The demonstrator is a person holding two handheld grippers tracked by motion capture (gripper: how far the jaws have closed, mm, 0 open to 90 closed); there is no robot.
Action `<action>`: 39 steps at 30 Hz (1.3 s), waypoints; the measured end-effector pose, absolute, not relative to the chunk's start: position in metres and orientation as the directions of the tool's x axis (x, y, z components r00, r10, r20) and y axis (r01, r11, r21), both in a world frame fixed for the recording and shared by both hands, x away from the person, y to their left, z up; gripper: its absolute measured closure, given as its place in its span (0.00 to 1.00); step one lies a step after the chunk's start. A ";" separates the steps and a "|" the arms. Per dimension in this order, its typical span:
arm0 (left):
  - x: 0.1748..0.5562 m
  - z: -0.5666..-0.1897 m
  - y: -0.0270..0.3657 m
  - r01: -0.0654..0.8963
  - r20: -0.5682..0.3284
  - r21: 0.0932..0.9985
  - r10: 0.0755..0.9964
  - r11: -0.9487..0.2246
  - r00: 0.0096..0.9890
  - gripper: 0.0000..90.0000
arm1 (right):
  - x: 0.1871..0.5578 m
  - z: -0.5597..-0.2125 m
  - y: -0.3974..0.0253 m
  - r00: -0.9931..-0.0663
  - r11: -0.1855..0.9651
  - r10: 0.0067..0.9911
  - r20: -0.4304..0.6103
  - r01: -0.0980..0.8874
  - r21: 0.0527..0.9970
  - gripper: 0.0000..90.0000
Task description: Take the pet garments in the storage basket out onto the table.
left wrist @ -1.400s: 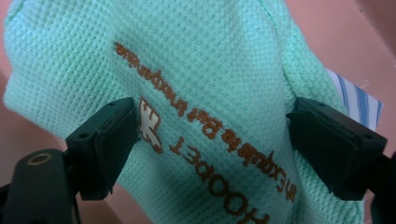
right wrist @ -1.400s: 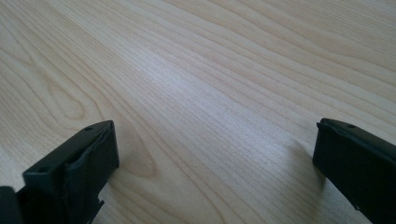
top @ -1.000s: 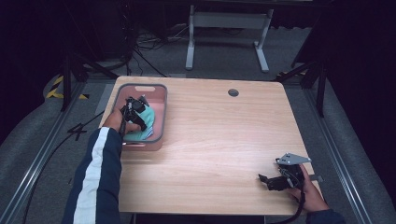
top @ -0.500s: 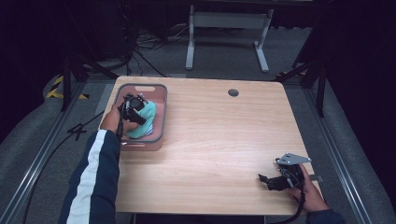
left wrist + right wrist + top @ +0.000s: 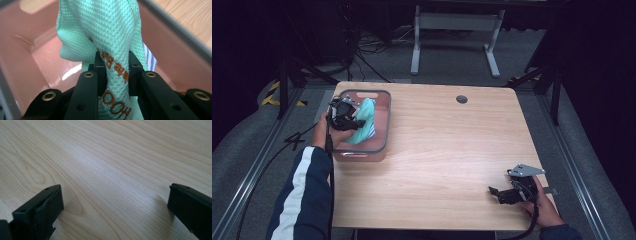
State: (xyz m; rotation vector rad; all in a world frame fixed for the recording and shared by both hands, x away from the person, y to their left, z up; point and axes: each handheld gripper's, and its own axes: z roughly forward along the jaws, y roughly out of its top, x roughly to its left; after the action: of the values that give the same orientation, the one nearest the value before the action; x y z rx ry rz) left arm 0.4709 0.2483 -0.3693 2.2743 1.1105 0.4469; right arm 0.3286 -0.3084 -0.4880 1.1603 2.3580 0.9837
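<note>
Left gripper [image 5: 113, 75] is clamping a bunched fold of the mint-green waffle cloth [image 5: 105, 30], jaws pressed close on either side of the strip with orange embroidered lettering. Cloth is hanging above the floor of the pink bin [image 5: 382, 135], its lower part apparently draping down inside the bin, and a blue-striped fabric [image 5: 149, 58] is peeking out behind it. Bin is sitting at the table's [image 5: 452, 150] left edge. Right gripper [image 5: 501, 193] is resting on the tabletop well away from the bin, at the opposite near corner, jaws spread wide with nothing between them. Judgement: for a clean lift, raising straight up until the trailing cloth is clearing the bin's grey rim, then carrying sideways; the pinch is looking deep enough, though snagging the striped fabric is a risk.
</note>
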 end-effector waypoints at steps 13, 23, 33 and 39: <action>0.446 -0.345 0.241 0.514 0.092 0.689 0.765 -0.511 0.637 0.85 | 0.329 -0.488 -0.308 -0.612 0.429 0.791 0.005 0.560 0.709 0.00; 0.428 -0.322 0.216 0.443 0.116 0.727 0.730 -0.524 0.674 0.85 | 0.329 -0.488 -0.308 -0.612 0.429 0.791 0.005 0.560 0.709 0.00; 0.417 -0.309 0.181 0.371 0.125 0.744 0.660 -0.556 0.740 0.85 | 0.329 -0.488 -0.308 -0.612 0.429 0.791 0.005 0.560 0.709 0.00; 0.417 -0.308 0.158 0.343 0.131 0.739 0.623 -0.580 0.771 0.85 | 0.329 -0.488 -0.308 -0.612 0.429 0.791 0.005 0.560 0.709 0.00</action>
State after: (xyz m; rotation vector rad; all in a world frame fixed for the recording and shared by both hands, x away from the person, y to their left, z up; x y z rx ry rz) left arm 0.4166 0.1576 -0.3081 2.2331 0.7163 0.4949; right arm 0.3286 -0.3084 -0.4880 1.1600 2.3582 0.9839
